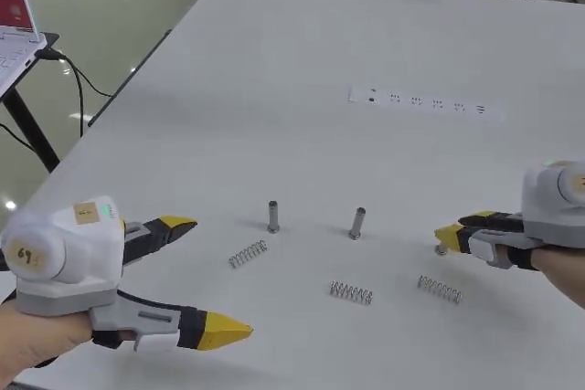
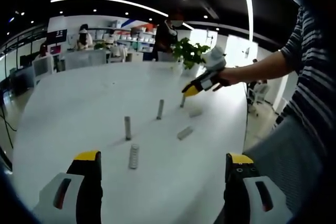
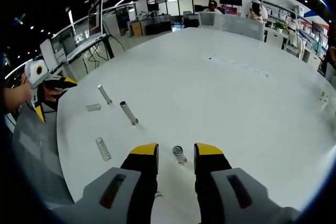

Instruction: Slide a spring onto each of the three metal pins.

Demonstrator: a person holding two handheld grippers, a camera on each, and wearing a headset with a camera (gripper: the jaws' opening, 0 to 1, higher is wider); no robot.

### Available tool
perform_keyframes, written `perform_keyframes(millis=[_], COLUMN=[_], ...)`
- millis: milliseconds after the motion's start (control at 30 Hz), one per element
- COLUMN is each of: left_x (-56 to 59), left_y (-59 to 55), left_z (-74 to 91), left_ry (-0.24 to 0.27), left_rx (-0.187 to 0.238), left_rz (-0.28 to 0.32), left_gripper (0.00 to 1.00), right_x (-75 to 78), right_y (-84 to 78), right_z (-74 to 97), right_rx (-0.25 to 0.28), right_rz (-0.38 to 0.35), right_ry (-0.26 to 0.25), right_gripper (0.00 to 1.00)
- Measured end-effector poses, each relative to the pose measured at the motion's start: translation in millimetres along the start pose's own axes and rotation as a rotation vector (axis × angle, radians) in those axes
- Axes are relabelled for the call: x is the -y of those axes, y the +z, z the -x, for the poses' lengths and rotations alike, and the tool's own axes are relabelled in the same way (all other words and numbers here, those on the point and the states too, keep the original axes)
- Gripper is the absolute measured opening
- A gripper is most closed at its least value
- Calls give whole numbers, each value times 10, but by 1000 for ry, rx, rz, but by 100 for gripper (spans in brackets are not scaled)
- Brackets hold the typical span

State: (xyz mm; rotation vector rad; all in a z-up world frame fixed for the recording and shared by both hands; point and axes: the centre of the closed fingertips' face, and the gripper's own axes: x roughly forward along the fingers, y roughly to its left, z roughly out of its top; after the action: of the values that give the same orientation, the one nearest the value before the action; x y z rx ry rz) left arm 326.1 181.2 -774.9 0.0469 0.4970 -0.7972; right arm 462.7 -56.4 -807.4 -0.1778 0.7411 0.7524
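Smooth, matt white table top [image 1: 302,43]. Pins [image 1: 272,216] of bare grey metal, softly glossy; springs [image 1: 248,254] of thin coiled metal wire. Left gripper [image 1: 213,276] and right gripper [image 1: 448,239] in matt pale-grey and black plastic, with yellow plastic jaw tips.

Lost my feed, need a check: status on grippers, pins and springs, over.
Left gripper open, empty. Right gripper open, jaws straddling one pin. Three springs loose on table, all pins bare. Nothing blocking.

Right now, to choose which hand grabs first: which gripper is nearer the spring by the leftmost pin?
Left. The left gripper hovers open just left of that spring; the right gripper is well to its right, jaws either side of the rightmost pin.
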Motion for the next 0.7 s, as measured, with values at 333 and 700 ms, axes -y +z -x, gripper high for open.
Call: perform_keyframes(millis=[333,700], left_x=[-42,-42], left_y=[16,19], left_z=[23,15], left_ry=[4,-13], left_rx=[4,10], left_rz=[-2,-3], left_gripper=[96,98], right_x=[-64,-100], right_y=[-41,-32], right_z=[15,87], right_rx=[-2,24], right_rz=[-27,-47], right_ry=[20,26], right_gripper=[33,41])
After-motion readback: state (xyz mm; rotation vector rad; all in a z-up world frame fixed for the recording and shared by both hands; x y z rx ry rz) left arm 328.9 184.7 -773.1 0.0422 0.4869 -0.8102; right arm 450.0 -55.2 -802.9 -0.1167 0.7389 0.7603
